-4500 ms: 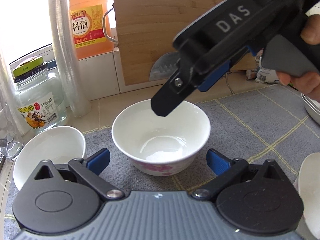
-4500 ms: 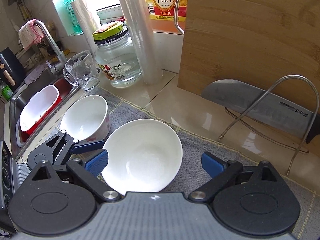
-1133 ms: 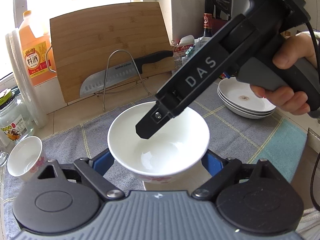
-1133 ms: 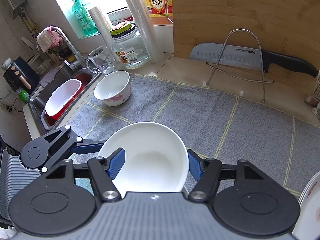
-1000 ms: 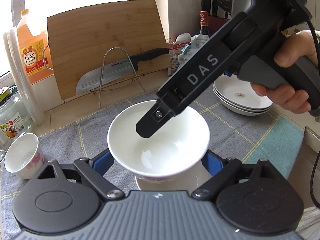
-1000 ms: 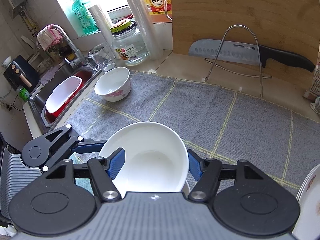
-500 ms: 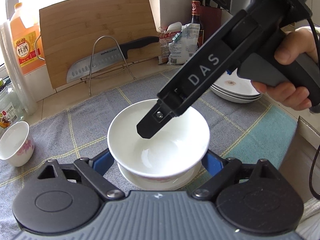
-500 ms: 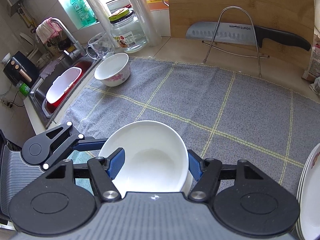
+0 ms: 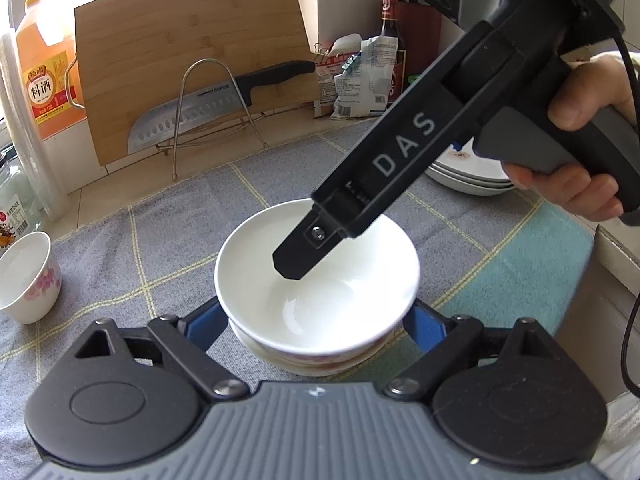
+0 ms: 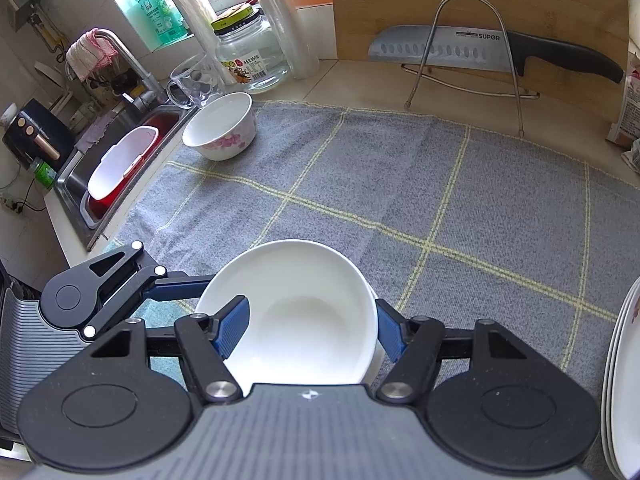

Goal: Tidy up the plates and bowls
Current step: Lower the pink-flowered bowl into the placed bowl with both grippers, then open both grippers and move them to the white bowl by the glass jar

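Here: gripping one white bowl (image 9: 332,304) from both sides.
Pinching its wall with the right gripper (image 10: 310,330), one finger inside; clasping its flanks with the left gripper (image 9: 314,322); held right over a second bowl (image 9: 304,364) on the grey mat (image 9: 180,232), floral bowl (image 9: 26,276) far left, stacked plates (image 9: 468,176) right.

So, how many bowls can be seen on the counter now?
3. One bowl is held in the tongs, nested in a second bowl beneath it. A third bowl stands near the sink. More may be hidden under the stack.
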Tool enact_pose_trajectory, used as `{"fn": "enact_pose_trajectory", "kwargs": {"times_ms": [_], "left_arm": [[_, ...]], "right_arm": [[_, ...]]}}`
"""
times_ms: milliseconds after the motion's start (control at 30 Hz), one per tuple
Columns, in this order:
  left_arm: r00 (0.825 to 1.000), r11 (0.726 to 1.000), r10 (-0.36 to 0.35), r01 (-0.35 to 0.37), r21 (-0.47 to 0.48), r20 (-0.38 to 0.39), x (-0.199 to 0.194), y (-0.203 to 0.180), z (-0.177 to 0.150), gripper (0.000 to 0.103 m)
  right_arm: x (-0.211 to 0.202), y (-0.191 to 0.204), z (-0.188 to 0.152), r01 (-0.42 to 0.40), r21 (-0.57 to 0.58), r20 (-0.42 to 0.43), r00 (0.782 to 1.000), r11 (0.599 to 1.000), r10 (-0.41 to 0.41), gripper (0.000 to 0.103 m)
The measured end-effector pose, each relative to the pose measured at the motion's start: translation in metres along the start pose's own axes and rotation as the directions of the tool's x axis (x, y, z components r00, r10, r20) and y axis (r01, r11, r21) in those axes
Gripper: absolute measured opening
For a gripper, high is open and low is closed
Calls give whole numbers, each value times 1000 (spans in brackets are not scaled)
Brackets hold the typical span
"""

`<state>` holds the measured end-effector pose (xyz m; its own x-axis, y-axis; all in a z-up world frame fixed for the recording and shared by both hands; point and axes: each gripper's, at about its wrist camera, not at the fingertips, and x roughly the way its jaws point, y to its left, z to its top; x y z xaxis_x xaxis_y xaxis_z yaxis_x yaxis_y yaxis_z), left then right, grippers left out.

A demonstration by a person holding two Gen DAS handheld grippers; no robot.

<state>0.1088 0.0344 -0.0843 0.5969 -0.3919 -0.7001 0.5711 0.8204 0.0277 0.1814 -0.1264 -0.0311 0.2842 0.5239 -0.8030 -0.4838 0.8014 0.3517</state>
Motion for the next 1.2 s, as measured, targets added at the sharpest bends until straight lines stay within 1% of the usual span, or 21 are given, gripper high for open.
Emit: {"fn": "enact_pose_trajectory", "kwargs": {"times_ms": [533,567,633,700,767,967,1200], "left_arm": [[1000,1000,-11,10,-5,-18,11,1,-1,94],[1000,1000,-10,10,-4,-20,12,1,-2,95],[1000,1000,-10,10,-2,-16,13,2,-3,97],[1000,1000,-11,11,-9,-12,12,2,-3,100],[1000,1000,-20,19,-16,-13,10,3,-5,100],[1000,999,-28,28,-17,-2,5,3,-9,100],[999,999,20,-19,-47,26,-7,2,-14,100]], "right_arm": [[3,0,0,7,3,-4,1000,1000,-7,75],[3,0,0,5,4,-2,1000,1000,-5,77],[3,1,0,-1,4,10,1000,1000,1,89],[2,1,0,-1,7,23,1000,1000,0,95],[0,2,0,2,5,34,999,1000,-3,98],[-1,3,-3,26,-11,56,998,1000,-25,100],[-6,9,-8,60,-53,97,994,997,-55,103]]}}
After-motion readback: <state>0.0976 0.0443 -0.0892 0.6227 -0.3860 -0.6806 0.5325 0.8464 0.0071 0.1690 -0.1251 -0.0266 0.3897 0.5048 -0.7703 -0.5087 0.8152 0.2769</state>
